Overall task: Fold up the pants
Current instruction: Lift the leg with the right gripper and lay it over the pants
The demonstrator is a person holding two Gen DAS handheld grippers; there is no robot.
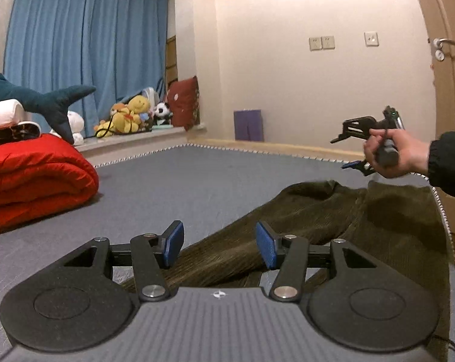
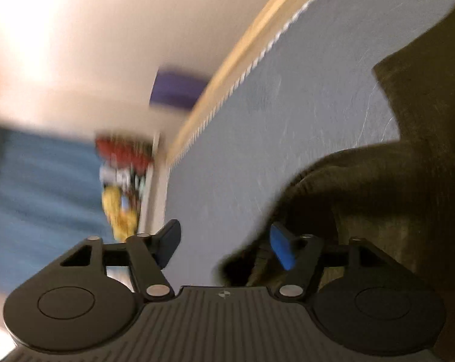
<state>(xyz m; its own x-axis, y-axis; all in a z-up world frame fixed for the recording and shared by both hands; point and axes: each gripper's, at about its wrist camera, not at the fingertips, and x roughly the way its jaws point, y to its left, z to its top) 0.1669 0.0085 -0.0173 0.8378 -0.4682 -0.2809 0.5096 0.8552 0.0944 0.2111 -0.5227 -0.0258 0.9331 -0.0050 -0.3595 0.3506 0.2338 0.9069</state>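
The left hand-held gripper (image 1: 220,246) hangs low over the bed with its blue pads (image 1: 265,244) spread wide and nothing between them; a leg of the olive-brown corduroy pants (image 1: 333,214) runs under the gap toward the camera. The right hand-held gripper (image 2: 224,246) is tipped on its side, its view smeared by blur, and its jaws also stand apart and pinch nothing, though dark cloth bulges just beside one pad. From the left wrist view the person's right hand (image 1: 390,154) carries that tool in the air above the far, wider end of the garment. The pants lie loosely crumpled on the grey mattress cover (image 1: 197,181), near its right edge, with the leg stretched out and the upper part rumpled. The ribbed cloth looks soft, limp and fairly thick, so it should drape and sag rather than hold a shape, and it is unlikely to slip from rubbery pads. Good holds would be the waistband corners and the hem. A folded red quilt (image 1: 34,181) sits well apart on the left.
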